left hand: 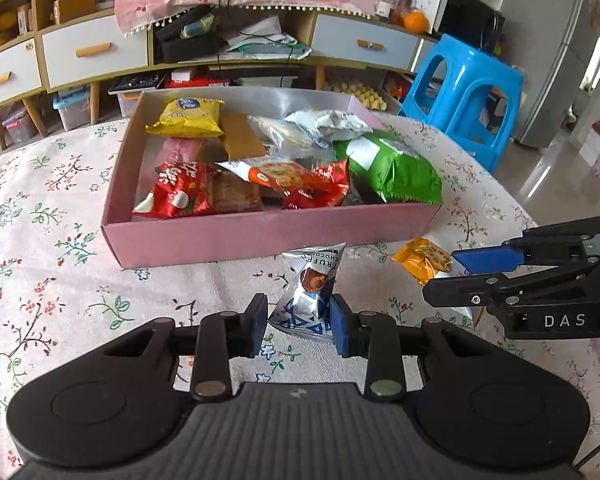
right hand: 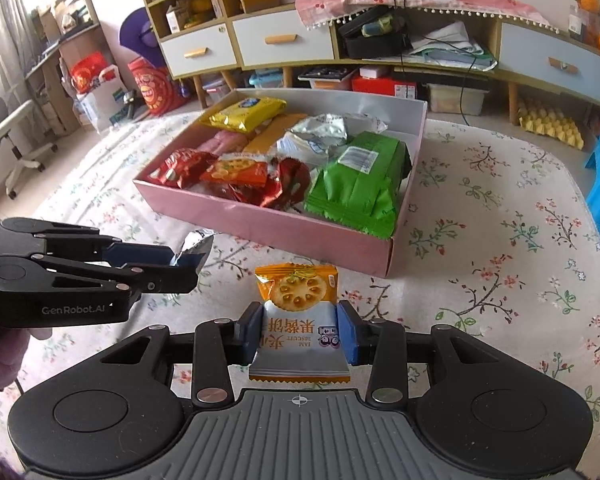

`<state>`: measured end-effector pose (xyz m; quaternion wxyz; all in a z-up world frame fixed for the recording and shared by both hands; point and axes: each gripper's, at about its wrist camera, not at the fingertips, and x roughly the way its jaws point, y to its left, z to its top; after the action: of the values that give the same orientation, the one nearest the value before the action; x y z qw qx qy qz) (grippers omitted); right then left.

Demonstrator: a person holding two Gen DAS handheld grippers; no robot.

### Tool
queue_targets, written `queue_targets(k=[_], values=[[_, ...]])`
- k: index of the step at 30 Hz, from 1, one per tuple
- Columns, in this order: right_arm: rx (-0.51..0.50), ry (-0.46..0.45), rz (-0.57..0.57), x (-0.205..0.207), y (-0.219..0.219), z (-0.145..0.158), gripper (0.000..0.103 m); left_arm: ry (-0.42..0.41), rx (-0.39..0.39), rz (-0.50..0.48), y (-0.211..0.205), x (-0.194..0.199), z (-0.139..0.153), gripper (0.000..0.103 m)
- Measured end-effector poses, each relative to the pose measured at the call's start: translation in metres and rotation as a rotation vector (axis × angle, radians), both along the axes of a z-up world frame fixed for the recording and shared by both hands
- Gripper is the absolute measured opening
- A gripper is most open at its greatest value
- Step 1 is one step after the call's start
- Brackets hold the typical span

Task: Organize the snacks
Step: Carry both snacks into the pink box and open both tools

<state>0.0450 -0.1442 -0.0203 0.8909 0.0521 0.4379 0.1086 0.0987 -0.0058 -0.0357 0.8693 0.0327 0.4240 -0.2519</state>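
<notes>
Floral tablecloth (left hand: 52, 216) below, pink box (left hand: 236, 236) mid-frame nearly full: left gripper (left hand: 299, 325) pinches silver truffle packet (left hand: 312, 288), right gripper (right hand: 300, 334) clamps orange biscuit packet (right hand: 298, 312); both probably should clear the near wall, then drop into gaps.

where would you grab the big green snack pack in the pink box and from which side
Take the green pack across its bulging middle, coming from above. It lies flat at the right end of the pink box, whose wall blocks a side approach, and its crimped edge overhangs the near wall. That thin edge would likely slip, so the fingers should span the body.
</notes>
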Motion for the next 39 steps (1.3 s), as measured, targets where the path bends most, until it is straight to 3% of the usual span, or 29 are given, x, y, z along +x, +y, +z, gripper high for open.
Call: queue_targets(k=[20, 29, 39], values=[[0.155, -0.08, -0.054, 0.014, 0.004, 0.035, 0.038, -0.038, -0.082, 0.099, 0.019, 0.013, 0.021, 0.03], [0.227, -0.091, -0.09, 0.058, 0.005, 0.045, 0.039, -0.061, -0.091, 0.132, 0.014, 0.048, 0.031, 0.03], [0.275, -0.107, -0.109, 0.107, 0.007, 0.035, 0.039, -0.074, -0.083, 0.143, 0.013, 0.08, 0.024, 0.03]])
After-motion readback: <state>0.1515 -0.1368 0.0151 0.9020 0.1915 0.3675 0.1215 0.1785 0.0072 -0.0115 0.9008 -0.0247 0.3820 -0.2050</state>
